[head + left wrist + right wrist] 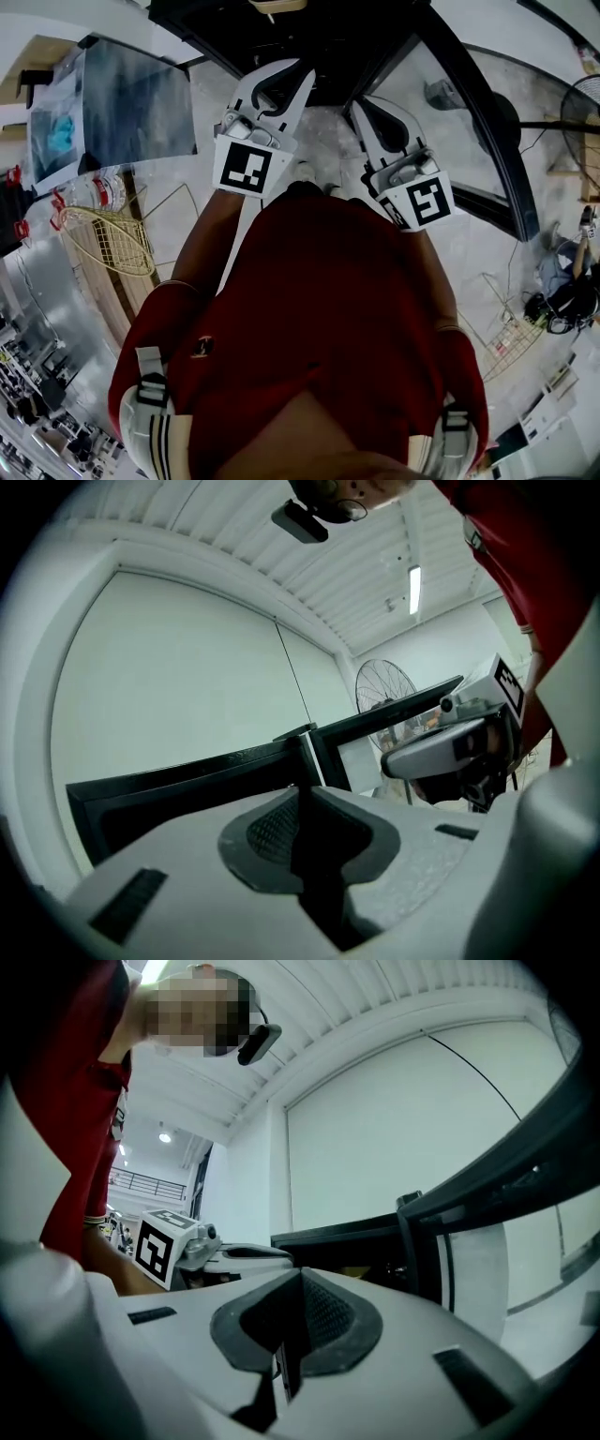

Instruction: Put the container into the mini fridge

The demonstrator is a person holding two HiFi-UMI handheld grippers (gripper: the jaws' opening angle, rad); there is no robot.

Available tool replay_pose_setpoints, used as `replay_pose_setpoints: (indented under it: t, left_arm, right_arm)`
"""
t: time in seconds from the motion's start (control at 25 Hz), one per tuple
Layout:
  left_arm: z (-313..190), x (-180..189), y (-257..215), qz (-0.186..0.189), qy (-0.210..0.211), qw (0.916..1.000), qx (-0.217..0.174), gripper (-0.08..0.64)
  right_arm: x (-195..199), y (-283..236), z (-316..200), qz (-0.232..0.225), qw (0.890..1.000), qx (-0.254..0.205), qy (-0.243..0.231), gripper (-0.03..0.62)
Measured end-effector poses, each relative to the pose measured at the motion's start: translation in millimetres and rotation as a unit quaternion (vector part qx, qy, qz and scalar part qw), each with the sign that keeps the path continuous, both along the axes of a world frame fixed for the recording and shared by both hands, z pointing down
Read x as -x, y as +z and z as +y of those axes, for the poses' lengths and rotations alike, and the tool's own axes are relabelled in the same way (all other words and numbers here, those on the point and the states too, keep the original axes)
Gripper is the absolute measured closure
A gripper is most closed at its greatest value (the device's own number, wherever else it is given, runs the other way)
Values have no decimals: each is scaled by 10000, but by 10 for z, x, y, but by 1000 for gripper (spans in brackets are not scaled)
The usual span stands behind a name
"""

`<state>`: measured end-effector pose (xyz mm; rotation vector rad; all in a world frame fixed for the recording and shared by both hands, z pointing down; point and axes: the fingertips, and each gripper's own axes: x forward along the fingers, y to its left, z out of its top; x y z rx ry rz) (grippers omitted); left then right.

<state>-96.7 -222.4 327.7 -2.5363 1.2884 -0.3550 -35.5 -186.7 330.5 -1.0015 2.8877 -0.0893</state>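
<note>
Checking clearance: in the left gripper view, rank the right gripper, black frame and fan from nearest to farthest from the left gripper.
1. Right gripper, close at right, in front of the frame.
2. Black frame, just ahead.
3. Fan, behind the frame, right of centre.

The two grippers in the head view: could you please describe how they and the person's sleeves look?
Both the left gripper and the right gripper have white moulded bodies with dark grey textured pads, each carrying a cube with black-and-white square markers. The person wears short dark red sleeves.
</note>
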Motion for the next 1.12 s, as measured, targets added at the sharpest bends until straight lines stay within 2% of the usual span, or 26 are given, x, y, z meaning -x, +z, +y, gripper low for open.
replay_pose_setpoints:
  t: [0.12,0.28,0.48,0.72,1.12]
  left_arm:
    - [143,-2,-31,328,-9,9994,56,532]
    - [328,-1,-74,966,-67,9950,247,549]
    - [547,-24,-95,1363,-138,9897,404,552]
    - [760,-16,-56,1558,-245,9858,568,554]
    - [1005,-79,-18,1521,-321,9861,583,554]
  right_arm:
    - [-6,-51,47,-85,9999,-51,-63,592]
    - [-23,-84,133,-158,9996,-109,-195,592]
    - [-24,-133,234,-268,9989,-163,-358,592]
    - [33,-144,368,-317,9977,-215,-561,592]
    - [34,-93,572,-314,9963,-242,-761,592]
